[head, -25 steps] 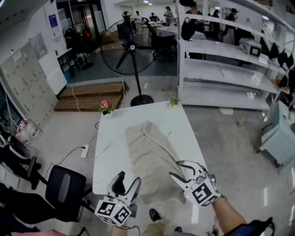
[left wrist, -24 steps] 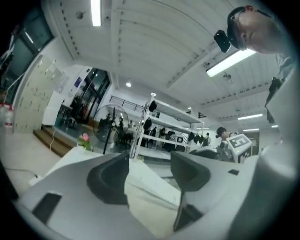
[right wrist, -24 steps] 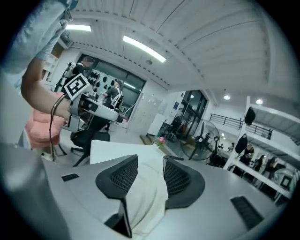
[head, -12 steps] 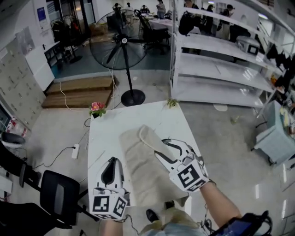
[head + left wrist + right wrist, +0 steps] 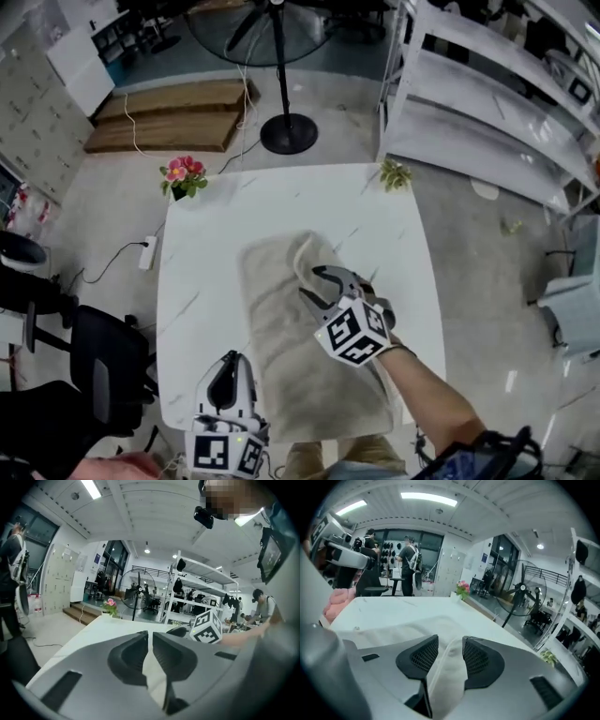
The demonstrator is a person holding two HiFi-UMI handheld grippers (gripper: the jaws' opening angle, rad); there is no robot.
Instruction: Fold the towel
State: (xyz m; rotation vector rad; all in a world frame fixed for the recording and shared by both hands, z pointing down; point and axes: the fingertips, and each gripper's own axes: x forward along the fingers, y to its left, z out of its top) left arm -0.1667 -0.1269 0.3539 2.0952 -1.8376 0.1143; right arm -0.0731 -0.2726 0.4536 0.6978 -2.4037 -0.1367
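The right tool (image 5: 311, 284), jaws just closing yet unclenched, straddles the beige terry towel's (image 5: 281, 366) raised fold. The left tool (image 5: 226, 364) rests clenched at the white desk's (image 5: 187, 281) seven o'clock.

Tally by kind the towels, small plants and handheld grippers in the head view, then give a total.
Towels: 1, the beige towel on the white table.
Small plants: 2, the pink-flowered plant and the green plant.
Grippers: 2, the left gripper, jaws just closed with nothing between them, and the right gripper, jaws just closing further around a towel fold.
Total: 5.
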